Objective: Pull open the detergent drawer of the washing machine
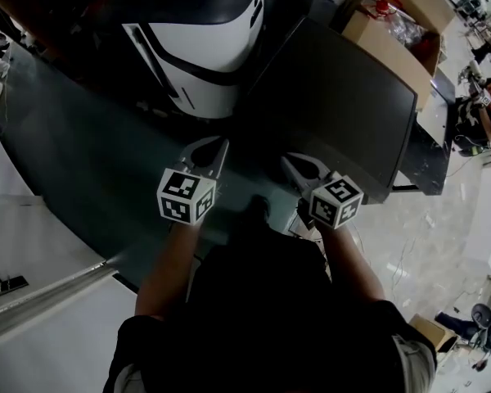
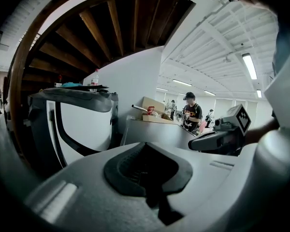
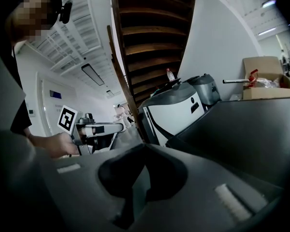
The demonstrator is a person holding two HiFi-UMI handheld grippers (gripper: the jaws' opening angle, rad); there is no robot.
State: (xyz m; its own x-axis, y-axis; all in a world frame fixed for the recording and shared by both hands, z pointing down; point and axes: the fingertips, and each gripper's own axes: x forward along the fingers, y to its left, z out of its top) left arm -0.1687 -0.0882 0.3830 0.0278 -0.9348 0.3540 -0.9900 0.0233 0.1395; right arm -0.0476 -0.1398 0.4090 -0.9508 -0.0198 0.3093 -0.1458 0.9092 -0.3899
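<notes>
My left gripper (image 1: 216,146) and right gripper (image 1: 289,161) are side by side in front of me, both shut and empty, above the dark floor. Ahead of the left one stands a white machine with a dark grey top (image 1: 203,49). A dark grey boxy appliance (image 1: 335,105) with a flat top stands ahead of the right one. No detergent drawer can be made out in any view. In the left gripper view the shut gripper (image 2: 146,146) points toward the white machine (image 2: 82,124). In the right gripper view the shut gripper (image 3: 144,148) points between the white machine (image 3: 176,111) and the dark appliance (image 3: 246,129).
An open cardboard box (image 1: 397,19) with red-topped items sits behind the dark appliance. A wooden staircase underside (image 3: 152,37) rises above the machines. White table tops (image 1: 16,244) lie at my left. People (image 2: 191,112) stand in the far background.
</notes>
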